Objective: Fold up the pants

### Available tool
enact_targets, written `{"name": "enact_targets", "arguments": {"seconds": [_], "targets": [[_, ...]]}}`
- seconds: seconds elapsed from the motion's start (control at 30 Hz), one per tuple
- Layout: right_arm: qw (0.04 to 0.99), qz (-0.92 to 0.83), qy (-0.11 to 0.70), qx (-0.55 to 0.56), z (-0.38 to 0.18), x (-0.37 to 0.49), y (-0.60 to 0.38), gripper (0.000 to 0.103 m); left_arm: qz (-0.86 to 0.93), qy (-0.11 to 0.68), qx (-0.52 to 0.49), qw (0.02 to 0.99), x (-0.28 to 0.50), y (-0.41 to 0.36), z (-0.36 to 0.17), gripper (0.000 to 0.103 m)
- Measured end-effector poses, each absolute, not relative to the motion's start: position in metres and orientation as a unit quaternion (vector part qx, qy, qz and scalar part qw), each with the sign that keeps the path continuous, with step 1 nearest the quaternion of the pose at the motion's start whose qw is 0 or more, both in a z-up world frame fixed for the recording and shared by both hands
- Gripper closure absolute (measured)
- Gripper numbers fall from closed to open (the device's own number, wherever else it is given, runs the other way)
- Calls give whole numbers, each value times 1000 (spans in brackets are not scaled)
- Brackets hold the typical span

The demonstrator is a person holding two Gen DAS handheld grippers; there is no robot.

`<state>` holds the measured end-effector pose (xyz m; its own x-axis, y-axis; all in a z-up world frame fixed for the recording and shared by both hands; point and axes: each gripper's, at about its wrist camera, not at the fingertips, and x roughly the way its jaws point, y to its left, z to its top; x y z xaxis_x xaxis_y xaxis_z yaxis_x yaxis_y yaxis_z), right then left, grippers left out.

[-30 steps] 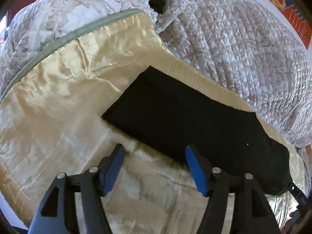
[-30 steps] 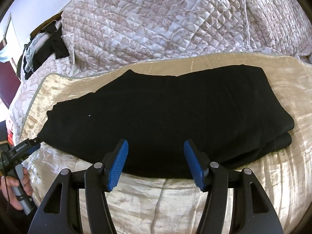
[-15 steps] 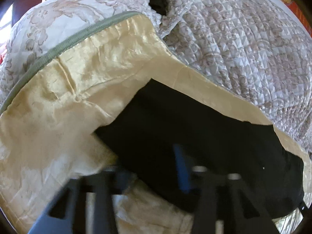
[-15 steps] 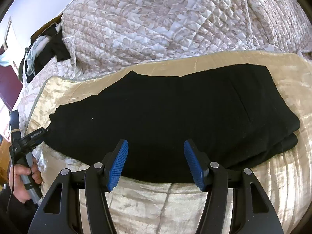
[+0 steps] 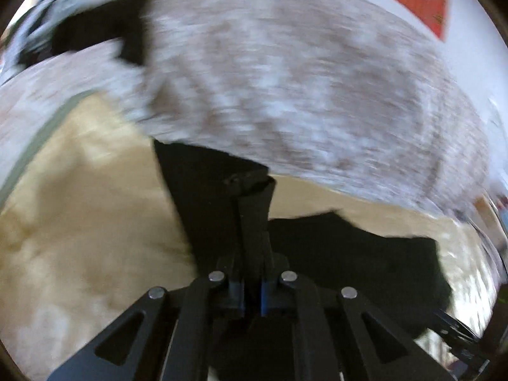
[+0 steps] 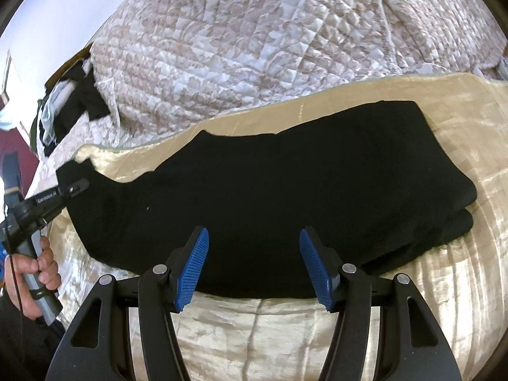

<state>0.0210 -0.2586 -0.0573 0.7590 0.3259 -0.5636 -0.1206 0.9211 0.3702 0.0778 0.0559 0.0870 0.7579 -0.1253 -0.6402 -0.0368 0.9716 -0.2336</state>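
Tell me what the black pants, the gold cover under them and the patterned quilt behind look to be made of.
Black pants: matte, soft cloth, possibly knit or brushed cotton; no sheen, edges drape limply. Gold cover: satin-like or crushed-velvet fabric; it glints in bright, crinkled streaks. Quilt: padded, stitched fabric with a slight sheen; a diamond stitch grid puffs the brown-and-white floral print. Exact fibres cannot be told.
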Motion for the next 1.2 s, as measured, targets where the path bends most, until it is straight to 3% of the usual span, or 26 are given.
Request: {"name": "enact_targets", "arguments": {"seconds": [0.2,0.37,0.47,0.6,0.73,0.9,1.2], "targets": [[923,105,329,170,-59,20,-271,43,-152,387,-70,907,83,-44,58,96],[919,103,337,178,-63,23,-277,43,-179,446,-55,875,77,-72,13,95],[917,107,338,184,-64,24,-277,43,-201,445,-73,870,72,-67,25,94],[910,122,346,194,-67,29,-272,43,-244,442,-107,857,65,-54,45,72],[908,151,336,201,-62,29,-266,43,-225,409,-128,875,65,-17,65,61],[895,203,347,194,-50,55,-239,50,-119,408,-86,901,90,19,56,59],[878,201,395,179,-74,131,-198,50,-85,420,-122,895,119,42,30,59]]}}
